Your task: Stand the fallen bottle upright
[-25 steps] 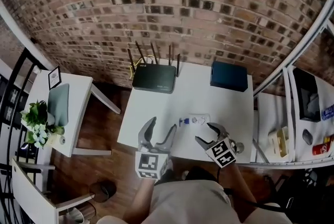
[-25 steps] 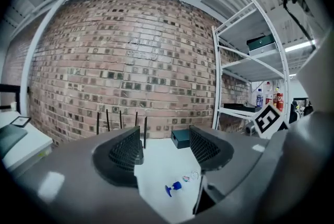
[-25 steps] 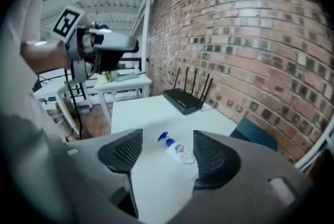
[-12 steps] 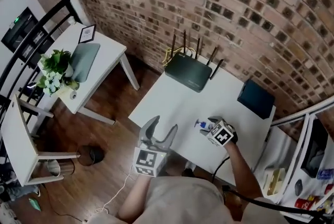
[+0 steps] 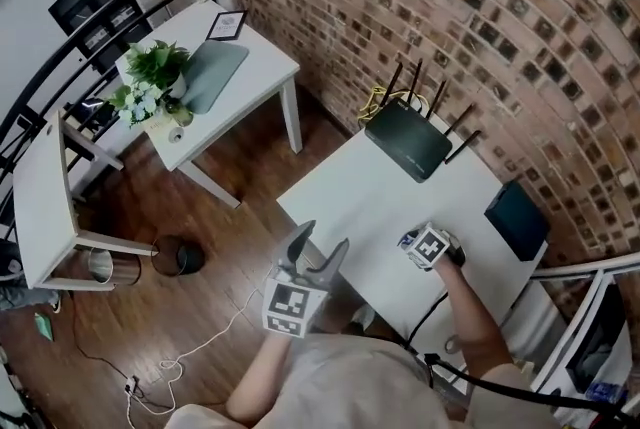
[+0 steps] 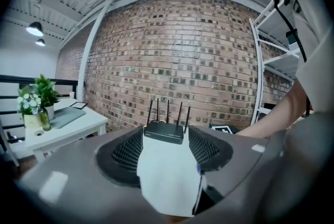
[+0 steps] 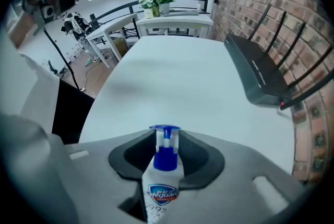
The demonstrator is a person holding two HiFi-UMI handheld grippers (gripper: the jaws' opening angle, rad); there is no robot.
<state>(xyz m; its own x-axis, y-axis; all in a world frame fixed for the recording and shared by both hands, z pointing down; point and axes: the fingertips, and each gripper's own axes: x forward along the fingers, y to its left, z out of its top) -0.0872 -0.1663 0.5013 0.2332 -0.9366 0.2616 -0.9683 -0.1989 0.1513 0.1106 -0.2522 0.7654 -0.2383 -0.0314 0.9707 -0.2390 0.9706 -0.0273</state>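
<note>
A white pump bottle (image 7: pixel 162 186) with a blue pump head and a blue label lies on the white table (image 5: pixel 365 202). My right gripper (image 7: pixel 166 151) points steeply down over it. Its jaws are closing, and the pads press on the bottle's shoulder on both sides. In the head view only a bit of the bottle's blue pump (image 5: pixel 406 240) shows beside the right gripper (image 5: pixel 414 244). My left gripper (image 5: pixel 322 243) hovers at the table's near edge. In the left gripper view it (image 6: pixel 166 157) is partly open with nothing between its jaws.
A black router (image 5: pixel 408 139) with several antennas stands at the table's far side by the brick wall, and a dark box (image 5: pixel 517 217) lies to its right. A side table (image 5: pixel 255 72) with a plant (image 5: pixel 150 77) stands to the left. A bin (image 5: pixel 180 255) sits on the floor.
My right gripper dropped onto the bottle, turned to point down, and closed on it. The left gripper stayed near the table's front edge. The head camera swung round, so the scene looks rotated.
</note>
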